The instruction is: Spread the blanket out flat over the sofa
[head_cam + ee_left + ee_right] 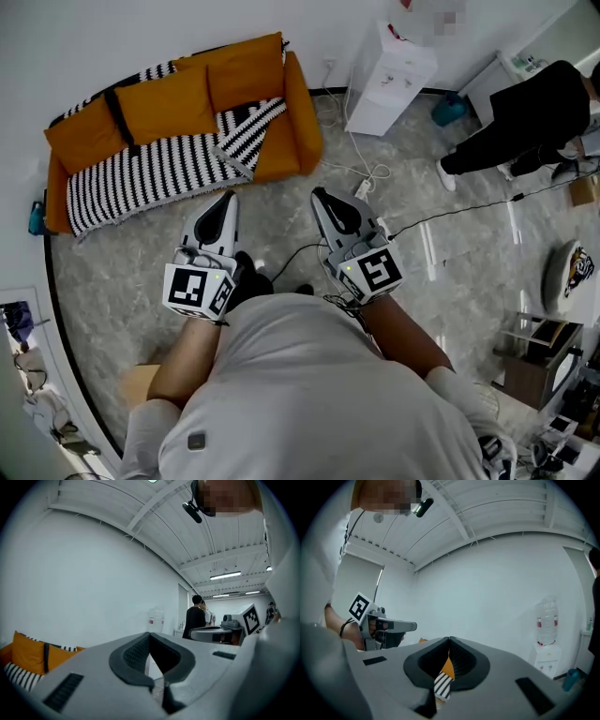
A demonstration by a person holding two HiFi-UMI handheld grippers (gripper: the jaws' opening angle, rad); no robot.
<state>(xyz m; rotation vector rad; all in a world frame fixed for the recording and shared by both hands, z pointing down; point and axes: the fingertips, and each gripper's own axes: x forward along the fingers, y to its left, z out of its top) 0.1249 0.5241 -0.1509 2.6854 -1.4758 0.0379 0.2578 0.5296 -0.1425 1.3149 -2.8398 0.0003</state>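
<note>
Left gripper [230,196] closed and empty, right gripper [319,194] closed too, striped blanket [141,173] on sofa [302,112]

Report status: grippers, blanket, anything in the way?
Left gripper and right gripper both shut, empty, short of the sofa. Blanket on the seat, one corner folded back. Cushions sit along its back edge.

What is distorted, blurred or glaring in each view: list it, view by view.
Head view: even soft light, faint shadows, the sofa and striped blanket sharp, walls bowed by the lens. Left gripper view: fisheye circle with dark corners, the left gripper close and soft, ceiling lights bright. Right gripper view: same fisheye; the water dispenser leaning near the rim.
</note>
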